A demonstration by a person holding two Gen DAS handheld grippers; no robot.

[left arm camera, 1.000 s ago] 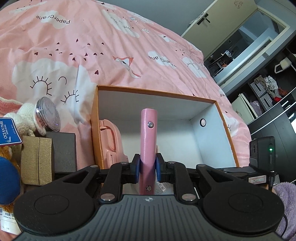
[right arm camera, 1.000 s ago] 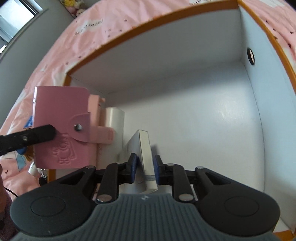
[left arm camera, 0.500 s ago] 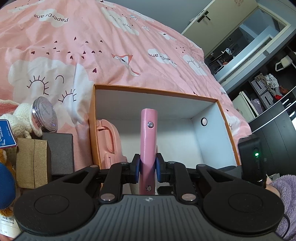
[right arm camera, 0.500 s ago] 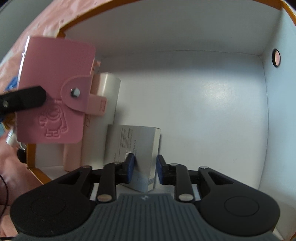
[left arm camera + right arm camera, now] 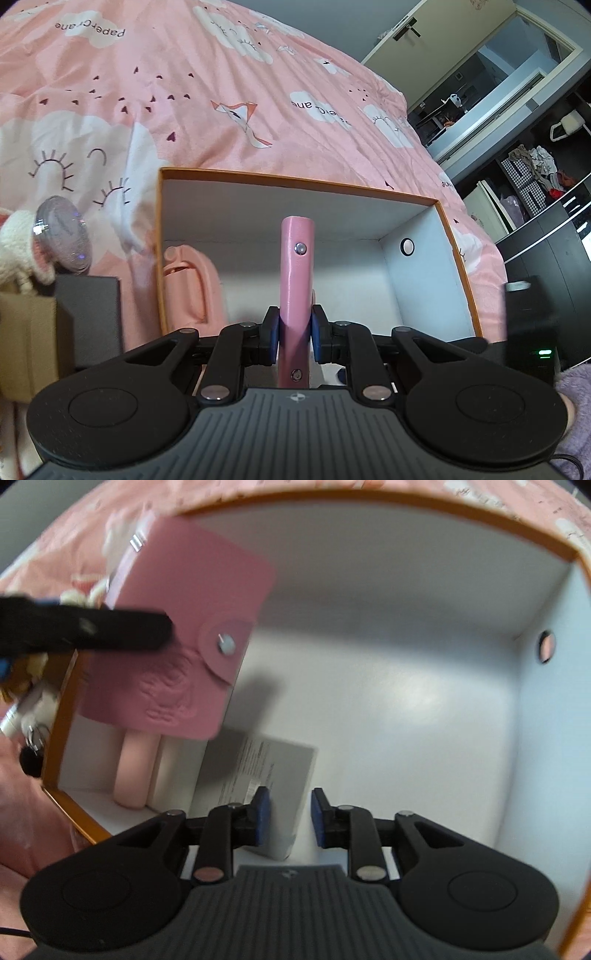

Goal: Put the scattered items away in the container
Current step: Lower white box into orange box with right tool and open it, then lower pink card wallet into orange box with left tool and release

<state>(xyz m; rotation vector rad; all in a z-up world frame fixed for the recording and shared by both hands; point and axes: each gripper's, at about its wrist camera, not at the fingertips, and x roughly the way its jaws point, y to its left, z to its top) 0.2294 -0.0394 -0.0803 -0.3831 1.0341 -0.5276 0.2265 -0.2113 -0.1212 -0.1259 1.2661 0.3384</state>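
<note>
On the bed, a pink quilt [image 5: 229,96] printed with clouds and paper cranes fills the background. Sitting on it is an open box [image 5: 295,181], orange rim, white inside, with a round hole in its right wall.

Left gripper [image 5: 294,334]: blue pads clamped on a pink card wallet [image 5: 297,280]. From the left wrist view the wallet shows edge-on, long axis running up and away along the fingers, snap stud facing the camera. It hangs over the box's near-left part, not resting on the floor. From the right wrist view its broad face [image 5: 184,642] shows, embossed figure and snap flap visible, tilted, a black finger across it.

Right gripper [image 5: 290,818]: points steeply down into the box. Its jaws have just been opening; the pads now stand apart. A small white carton [image 5: 266,775] with fine print lies between and below them on the box floor. Left pad looks at or just off the carton's face, right pad clear. Carton lies flat, long axis running from near the pads up and leftward. Picture blurred.

Against the left wall inside: a pale pink case [image 5: 192,280] standing upright, and a whitish cylinder [image 5: 173,775] beside it.

Outside left of the box: dark block [image 5: 92,310], tan box [image 5: 26,332], round glassy lid [image 5: 62,234], white plush [image 5: 16,243].
</note>
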